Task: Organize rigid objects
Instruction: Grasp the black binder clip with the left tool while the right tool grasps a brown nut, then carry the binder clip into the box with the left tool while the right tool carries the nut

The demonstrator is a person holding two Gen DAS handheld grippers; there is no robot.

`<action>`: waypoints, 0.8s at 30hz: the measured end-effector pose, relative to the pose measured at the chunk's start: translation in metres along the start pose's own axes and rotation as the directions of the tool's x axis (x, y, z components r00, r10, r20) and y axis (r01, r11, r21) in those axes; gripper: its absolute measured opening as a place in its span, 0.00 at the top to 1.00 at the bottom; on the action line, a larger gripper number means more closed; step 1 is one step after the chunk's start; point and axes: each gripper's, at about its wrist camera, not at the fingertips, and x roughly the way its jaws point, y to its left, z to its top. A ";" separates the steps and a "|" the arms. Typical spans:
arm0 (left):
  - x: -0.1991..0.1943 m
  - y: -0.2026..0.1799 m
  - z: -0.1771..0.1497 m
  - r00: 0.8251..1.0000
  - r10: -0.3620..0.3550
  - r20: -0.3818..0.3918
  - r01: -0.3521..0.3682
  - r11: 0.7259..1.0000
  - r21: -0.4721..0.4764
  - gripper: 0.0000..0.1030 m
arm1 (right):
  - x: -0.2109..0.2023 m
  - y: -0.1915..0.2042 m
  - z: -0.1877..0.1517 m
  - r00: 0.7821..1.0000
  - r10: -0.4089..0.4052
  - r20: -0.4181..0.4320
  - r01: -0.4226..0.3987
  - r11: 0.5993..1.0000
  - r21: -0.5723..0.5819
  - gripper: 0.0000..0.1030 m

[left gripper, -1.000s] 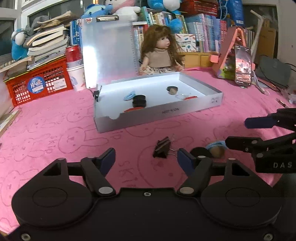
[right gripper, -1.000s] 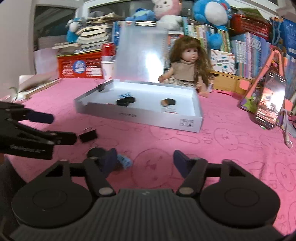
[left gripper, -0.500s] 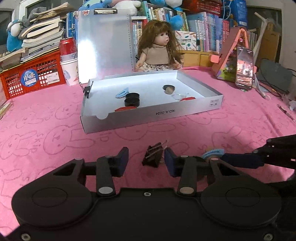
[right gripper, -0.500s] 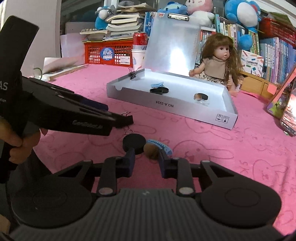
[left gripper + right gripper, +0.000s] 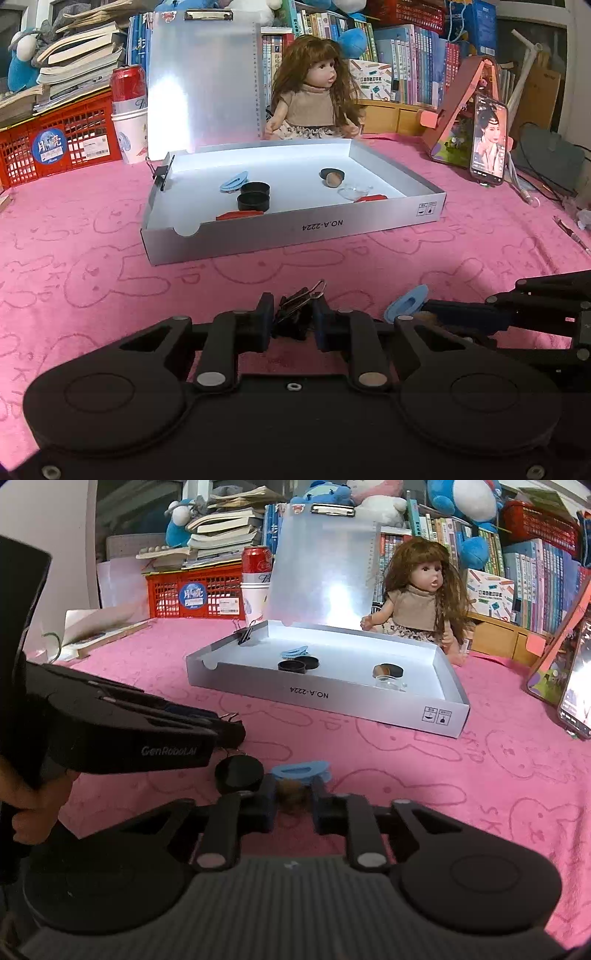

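My left gripper (image 5: 293, 320) is shut on a black binder clip (image 5: 295, 314) low over the pink cloth. My right gripper (image 5: 293, 802) is shut on a small brown round piece (image 5: 291, 797), right by a light-blue clip (image 5: 301, 768) and a black round lid (image 5: 239, 774) on the cloth. The white shallow box (image 5: 295, 230) stands beyond, holding black lids (image 5: 253, 197), a blue clip (image 5: 233, 181), a brown piece (image 5: 332, 178), red lids and a clear one. The left gripper's side shows in the right wrist view (image 5: 221, 733).
A doll (image 5: 314, 99) sits behind the box, with a clipboard (image 5: 205, 85) standing upright at the box's back. A red basket (image 5: 59, 140), a can and a cup stand at left. A phone on a stand (image 5: 487, 142) is at right. Books fill the back.
Both grippers moved forward and down and closed: the left one onto the binder clip, the right one onto the brown piece.
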 end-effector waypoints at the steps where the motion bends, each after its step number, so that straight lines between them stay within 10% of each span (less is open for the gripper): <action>1: -0.001 0.001 0.000 1.000 0.000 0.001 0.000 1.000 -0.004 0.81 | 0.000 -0.001 0.000 1.000 -0.001 0.001 0.001 1.000 0.004 0.79; 24: -0.028 0.003 0.028 0.996 -0.006 0.094 0.008 1.000 -0.017 0.81 | -0.012 -0.024 0.026 0.991 -0.093 0.096 0.083 0.992 0.100 0.79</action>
